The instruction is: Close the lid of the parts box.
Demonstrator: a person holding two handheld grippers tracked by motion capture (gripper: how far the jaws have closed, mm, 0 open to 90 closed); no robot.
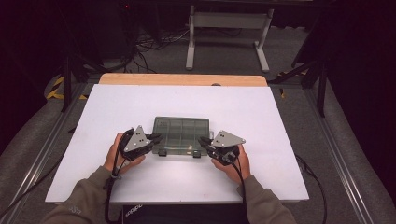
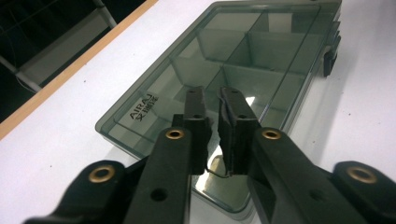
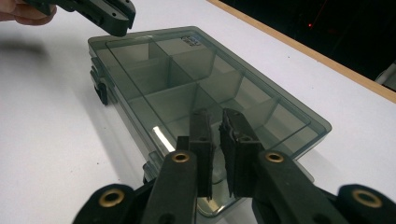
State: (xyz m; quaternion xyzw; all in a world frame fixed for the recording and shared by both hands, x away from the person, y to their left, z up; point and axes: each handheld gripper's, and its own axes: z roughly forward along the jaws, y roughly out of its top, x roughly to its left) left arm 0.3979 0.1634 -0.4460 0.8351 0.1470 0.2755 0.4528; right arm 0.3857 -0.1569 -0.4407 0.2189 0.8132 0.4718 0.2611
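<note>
A smoky grey, see-through plastic organiser box [image 1: 181,134] with a grid of empty compartments lies flat on the white table [image 1: 233,107], directly between our two hand-held grippers. Its lid looks shut, and the two dark latches [image 1: 161,152] sit on the edge facing us, apparently fastened. Our left gripper [image 1: 156,138] hovers over the box's left end, jaws parted only a narrow crack and holding nothing. Our right gripper [image 1: 203,141] mirrors it over the right end, jaws likewise barely apart and empty. We judge the work is at its start: nothing is gripped, the latches seem untouched, and opening the box remains ahead.
</note>
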